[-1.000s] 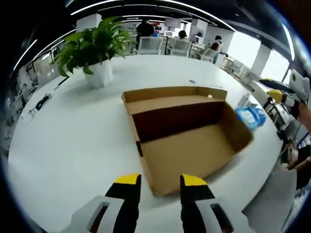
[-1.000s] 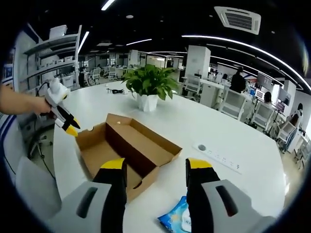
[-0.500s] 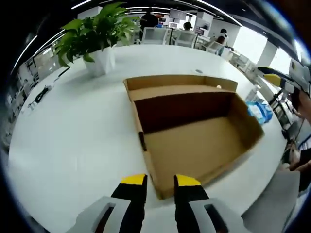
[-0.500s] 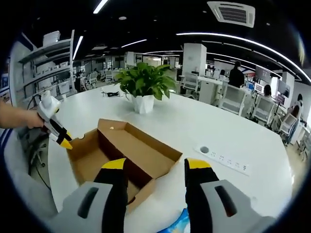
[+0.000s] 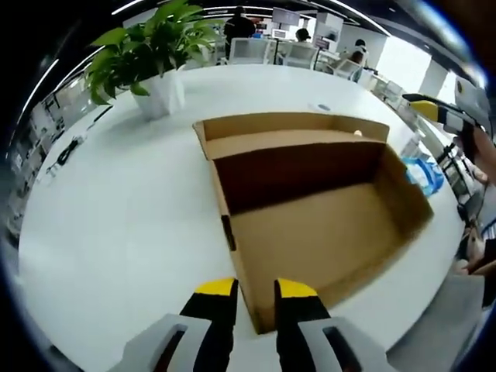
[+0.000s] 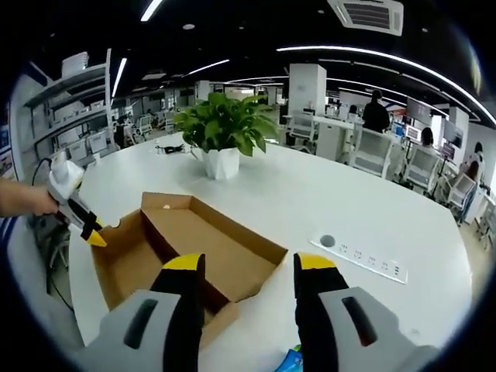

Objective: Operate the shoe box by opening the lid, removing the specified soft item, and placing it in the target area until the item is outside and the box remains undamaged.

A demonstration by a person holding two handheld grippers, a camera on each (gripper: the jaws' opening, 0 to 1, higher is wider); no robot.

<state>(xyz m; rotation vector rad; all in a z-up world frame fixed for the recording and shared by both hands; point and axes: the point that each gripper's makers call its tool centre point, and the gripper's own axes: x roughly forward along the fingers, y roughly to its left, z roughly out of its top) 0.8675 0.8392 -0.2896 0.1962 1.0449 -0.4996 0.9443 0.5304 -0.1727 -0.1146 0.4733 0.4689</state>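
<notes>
— What is the left gripper (image 5: 256, 288) doing?
— Its jaws are closing narrowly over the near corner of the open shoe box (image 5: 310, 225).
— And the right gripper (image 6: 248, 265)?
— It is hovering spread wide above the box. The blue soft pack (image 5: 425, 172) is lying outside on the white surface (image 5: 116, 225), no legible writing.

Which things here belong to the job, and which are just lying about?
Job:
- box, open and empty
- blue pack, on the table beside the box
- left hand-held gripper, tips closing on the box's near wall
- right hand-held gripper, open above the box

Lying about:
- plant
- power strip
- cables
- chairs
</notes>
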